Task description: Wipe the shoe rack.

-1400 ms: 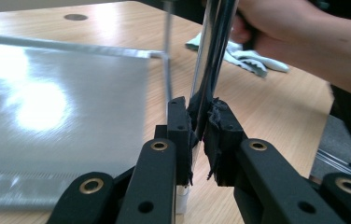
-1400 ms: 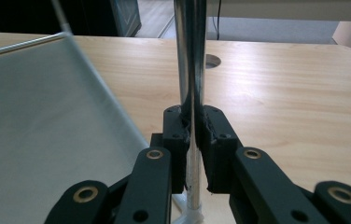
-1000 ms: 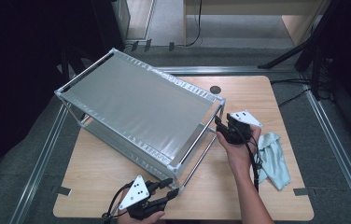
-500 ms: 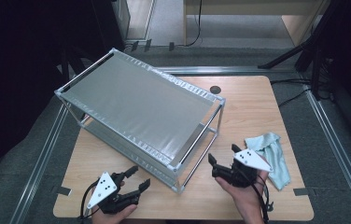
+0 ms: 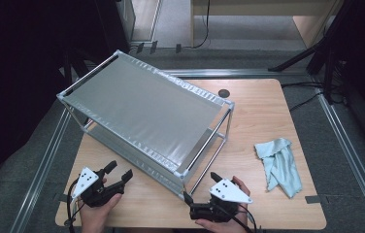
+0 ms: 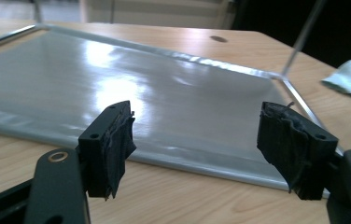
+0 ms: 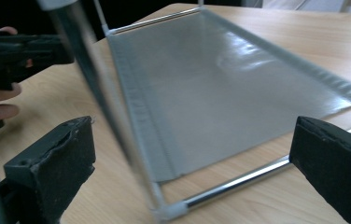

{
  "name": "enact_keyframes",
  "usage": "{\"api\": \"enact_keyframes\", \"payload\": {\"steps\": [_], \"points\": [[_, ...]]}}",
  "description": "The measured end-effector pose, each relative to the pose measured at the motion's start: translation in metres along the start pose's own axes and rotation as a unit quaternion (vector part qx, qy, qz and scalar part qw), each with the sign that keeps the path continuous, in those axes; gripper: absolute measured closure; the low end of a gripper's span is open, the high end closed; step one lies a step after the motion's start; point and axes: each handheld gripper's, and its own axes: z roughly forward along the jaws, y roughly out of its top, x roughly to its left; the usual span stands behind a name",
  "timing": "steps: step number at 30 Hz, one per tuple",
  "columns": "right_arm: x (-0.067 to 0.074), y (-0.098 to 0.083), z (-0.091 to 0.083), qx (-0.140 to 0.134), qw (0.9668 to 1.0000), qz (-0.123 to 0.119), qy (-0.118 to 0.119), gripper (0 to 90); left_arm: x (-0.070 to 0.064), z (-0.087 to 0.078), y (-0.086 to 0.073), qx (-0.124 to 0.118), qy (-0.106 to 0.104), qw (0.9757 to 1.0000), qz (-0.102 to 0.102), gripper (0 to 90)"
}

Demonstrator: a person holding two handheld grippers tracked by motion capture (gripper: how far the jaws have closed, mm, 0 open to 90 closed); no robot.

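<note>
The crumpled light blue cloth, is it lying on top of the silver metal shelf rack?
No, the crumpled light blue cloth lies on the wooden table, apart from the silver metal shelf rack.

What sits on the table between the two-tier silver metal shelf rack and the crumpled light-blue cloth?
Nothing: bare wooden tabletop separates rack and cloth, seen in the high view.

rack shelves [image 5: 146, 104]: grey sheet, smooth, glossy sheen
rack poles [image 5: 208, 160]: polished metal
table [image 5: 263, 104]: light wood, matt
cloth [image 5: 280, 165]: pale, soft, crumpled

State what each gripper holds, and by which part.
Nothing: the left gripper and right gripper are both open, apart from the two-tier rack.
</note>
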Motion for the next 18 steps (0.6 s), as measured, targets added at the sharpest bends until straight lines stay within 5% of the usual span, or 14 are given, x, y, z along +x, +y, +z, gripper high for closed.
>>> {"api": "enact_keyframes", "payload": {"steps": [4, 11, 18], "points": [[0.013, -0.003, 0.012, 0.002, 0.9998, -0.015, -0.015, 12.1, 0.006, -0.001, 0.0, -0.001, 0.013, 0.9999, -0.007, 25.3], [0.013, -0.005, 0.011, -0.014, 0.9996, -0.018, -0.014, 54.2, 0.012, -0.002, 0.0, 0.0, 0.025, 0.9997, -0.006, 26.1], [-0.022, -0.006, 0.001, -0.024, 0.999, 0.014, -0.035, 77.9, 0.017, -0.001, 0.0, 0.002, 0.046, 0.9989, -0.005, 29.3]]}}
